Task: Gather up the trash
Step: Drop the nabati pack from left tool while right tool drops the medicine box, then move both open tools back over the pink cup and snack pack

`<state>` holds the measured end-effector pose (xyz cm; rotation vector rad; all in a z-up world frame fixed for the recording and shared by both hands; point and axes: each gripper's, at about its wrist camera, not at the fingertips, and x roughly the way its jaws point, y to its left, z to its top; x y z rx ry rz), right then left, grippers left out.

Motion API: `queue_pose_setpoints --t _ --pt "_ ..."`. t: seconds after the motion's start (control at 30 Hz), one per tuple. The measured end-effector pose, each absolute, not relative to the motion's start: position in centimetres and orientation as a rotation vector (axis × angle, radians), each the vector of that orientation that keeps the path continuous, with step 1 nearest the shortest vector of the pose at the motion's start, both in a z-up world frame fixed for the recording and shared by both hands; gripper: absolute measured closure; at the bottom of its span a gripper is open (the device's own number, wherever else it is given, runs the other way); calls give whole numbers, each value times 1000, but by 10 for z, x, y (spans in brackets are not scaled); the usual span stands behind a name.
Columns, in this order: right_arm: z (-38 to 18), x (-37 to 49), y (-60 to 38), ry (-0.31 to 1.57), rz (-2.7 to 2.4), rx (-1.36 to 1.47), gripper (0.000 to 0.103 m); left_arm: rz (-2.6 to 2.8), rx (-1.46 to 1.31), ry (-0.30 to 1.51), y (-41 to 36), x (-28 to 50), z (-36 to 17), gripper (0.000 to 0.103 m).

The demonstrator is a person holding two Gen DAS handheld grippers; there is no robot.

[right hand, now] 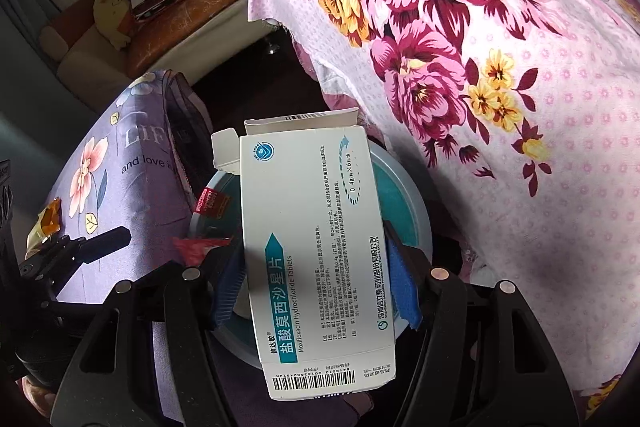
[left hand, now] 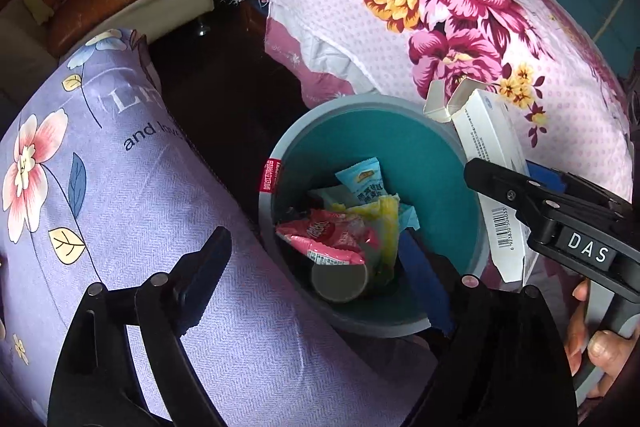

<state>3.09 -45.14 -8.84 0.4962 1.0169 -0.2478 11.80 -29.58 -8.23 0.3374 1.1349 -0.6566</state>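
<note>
a white medicine box [right hand: 316, 251], its top flaps open, is held above a round grey bin [left hand: 280, 163] with a teal inside. a pink wrapper [left hand: 324, 237], a blue packet [left hand: 362, 181] and a cardboard tube [left hand: 340, 277] are seen inside the bin.

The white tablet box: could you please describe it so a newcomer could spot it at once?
Find the round teal bin between the two floral covers. Above its rim, the right tongs grip the white tablet box. Unlike the crumpled wrappers inside, it is a flat carton with open flaps.

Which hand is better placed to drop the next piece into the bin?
Right. The right gripper is clamped on the white medicine box, which hangs over the bin. The left gripper is open and empty above the bin's wrappers.
</note>
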Motion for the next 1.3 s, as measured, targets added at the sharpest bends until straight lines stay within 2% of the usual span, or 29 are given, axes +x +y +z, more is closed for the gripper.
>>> queue_pose_setpoints --t 0.33,0.73,1.1,1.3 --pt "-94 50 -437 1050 -240 469 41 -625 287 1153 -264 129 -79 11" --pt "-90 62 -416 1092 -232 448 29 -595 224 1171 -232 136 -78 10" --pt "-74 71 -382 1109 -200 401 27 -565 172 1161 -195 137 -68 10" --pt "-67 86 -345 1127 -142 359 25 -496 134 1153 -149 142 -62 9"
